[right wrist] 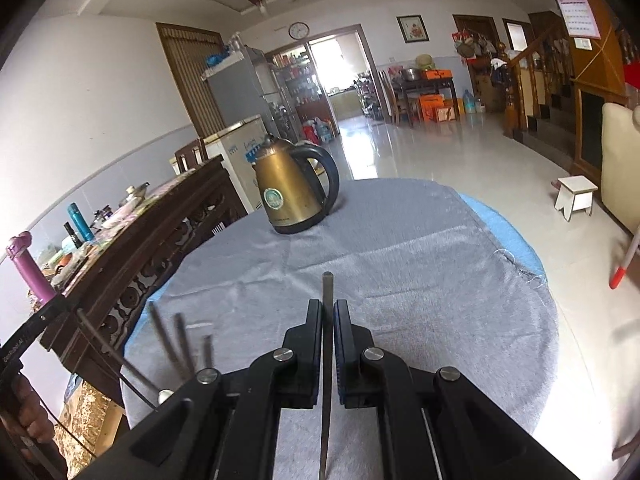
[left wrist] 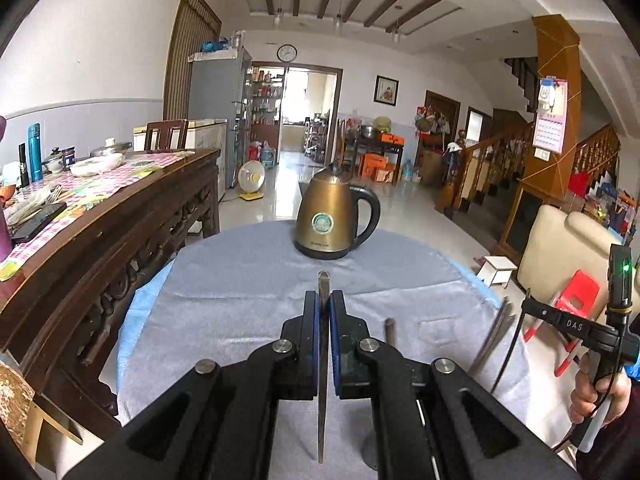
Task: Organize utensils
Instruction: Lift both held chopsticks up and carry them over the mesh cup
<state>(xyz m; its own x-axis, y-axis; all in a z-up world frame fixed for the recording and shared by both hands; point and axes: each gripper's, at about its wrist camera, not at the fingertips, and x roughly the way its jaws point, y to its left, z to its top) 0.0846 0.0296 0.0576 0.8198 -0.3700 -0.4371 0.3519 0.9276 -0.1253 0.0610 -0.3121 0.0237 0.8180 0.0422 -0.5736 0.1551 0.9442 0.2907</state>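
My left gripper (left wrist: 325, 300) is shut on a thin metal utensil (left wrist: 322, 360), seen edge-on, with its end sticking out past the fingertips above the grey-clothed round table (left wrist: 240, 300). My right gripper (right wrist: 328, 308) is shut on a second thin metal utensil (right wrist: 327, 288), also edge-on over the same table (right wrist: 420, 260). Several more metal utensil handles (right wrist: 176, 340) rise blurred at the lower left of the right wrist view. In the left wrist view they show at the right as utensil handles (left wrist: 496, 332). What they stand in is hidden.
A bronze electric kettle (left wrist: 336, 220) (right wrist: 296, 192) stands at the table's far side. A dark carved sideboard (left wrist: 120, 240) with bottles, dishes and cutlery runs along the left. A person's hand (left wrist: 596, 396) holds the other gripper at right. A cream chair (left wrist: 568, 252) and white stool (right wrist: 576, 196) stand beyond.
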